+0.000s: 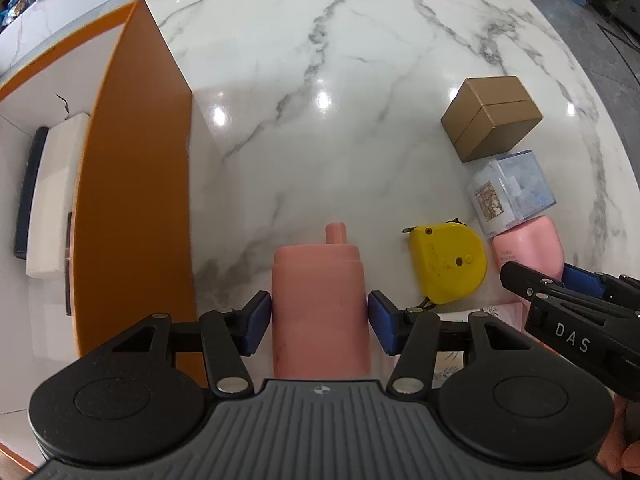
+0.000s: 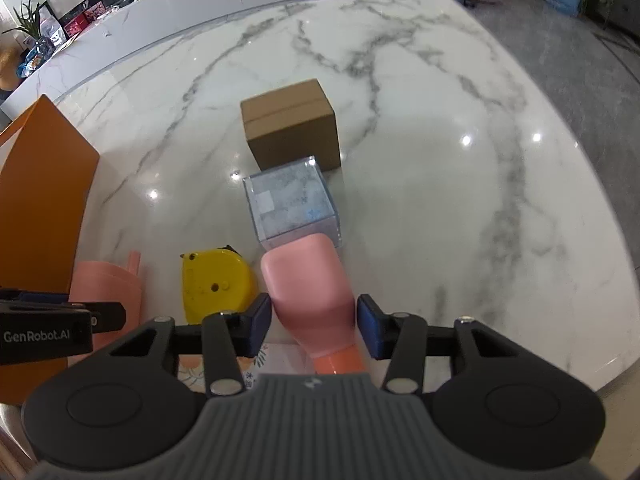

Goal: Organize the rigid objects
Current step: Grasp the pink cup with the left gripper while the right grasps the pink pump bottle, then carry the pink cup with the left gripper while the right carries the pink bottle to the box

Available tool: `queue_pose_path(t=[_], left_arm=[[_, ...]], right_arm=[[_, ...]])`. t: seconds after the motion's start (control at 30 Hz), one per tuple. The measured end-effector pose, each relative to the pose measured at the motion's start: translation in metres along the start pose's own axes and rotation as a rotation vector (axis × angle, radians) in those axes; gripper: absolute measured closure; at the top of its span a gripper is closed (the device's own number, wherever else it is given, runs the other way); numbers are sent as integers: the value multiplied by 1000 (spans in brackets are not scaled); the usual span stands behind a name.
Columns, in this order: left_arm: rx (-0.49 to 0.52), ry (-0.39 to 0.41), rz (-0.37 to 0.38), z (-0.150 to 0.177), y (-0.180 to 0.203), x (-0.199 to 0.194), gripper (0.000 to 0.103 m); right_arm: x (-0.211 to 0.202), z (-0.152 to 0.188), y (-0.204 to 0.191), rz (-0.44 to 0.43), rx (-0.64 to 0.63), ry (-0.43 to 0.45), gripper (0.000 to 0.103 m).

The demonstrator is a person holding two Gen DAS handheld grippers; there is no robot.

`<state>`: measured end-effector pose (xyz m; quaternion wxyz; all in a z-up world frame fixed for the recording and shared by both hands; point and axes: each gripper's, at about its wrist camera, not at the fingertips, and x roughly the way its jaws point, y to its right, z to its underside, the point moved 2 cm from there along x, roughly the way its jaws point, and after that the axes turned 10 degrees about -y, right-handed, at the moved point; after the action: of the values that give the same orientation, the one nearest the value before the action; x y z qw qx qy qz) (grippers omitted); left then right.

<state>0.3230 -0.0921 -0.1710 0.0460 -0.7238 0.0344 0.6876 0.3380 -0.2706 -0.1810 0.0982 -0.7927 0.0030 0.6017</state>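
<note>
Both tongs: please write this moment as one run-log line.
left tongs: around spouted bottle | right tongs: around pink bottle | grip: unclear

Open white marble table (image 1: pixel 320 80) ahead of left gripper (image 1: pixel 319 322); tall orange box wall (image 1: pixel 136 200) blocking left, yellow tape measure (image 1: pixel 450 262) crowding right.

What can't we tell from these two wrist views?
- Left wrist: base of the pink bottle is hidden behind the left gripper body.
- Right wrist: lower end of the pink container is hidden by the right gripper.
- Both views: pad contact is unclear.
- Left wrist: dark item inside the orange box is unidentifiable, cut off by its wall.
</note>
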Motion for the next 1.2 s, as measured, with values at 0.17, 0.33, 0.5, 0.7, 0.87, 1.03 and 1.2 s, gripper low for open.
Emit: queue_pose_path(t=[0.17, 0.33, 0.5, 0.7, 0.87, 1.03, 1.2], left_arm=[[-14, -15, -12, -1, 2, 10, 41], [-19, -5, -13, 0, 3, 14, 41], [-37, 25, 25, 7, 1, 10, 41], [-31, 147, 96, 17, 3, -16, 41], [-45, 238, 203, 37, -13, -49, 41], [-37, 346, 303, 56, -40, -90, 41], [-37, 417, 330, 67, -79, -118, 41]], right_arm=[[9, -2, -1, 0, 1, -19, 55], [9, -2, -4, 11, -17, -16, 54], [8, -2, 0, 0, -1, -10, 56], [6, -1, 3, 1, 7, 1, 57], [-5, 3, 3, 11, 8, 39, 57], [-21, 8, 0, 5, -1, 85, 57], [-38, 14, -7, 42, -7, 103, 57]])
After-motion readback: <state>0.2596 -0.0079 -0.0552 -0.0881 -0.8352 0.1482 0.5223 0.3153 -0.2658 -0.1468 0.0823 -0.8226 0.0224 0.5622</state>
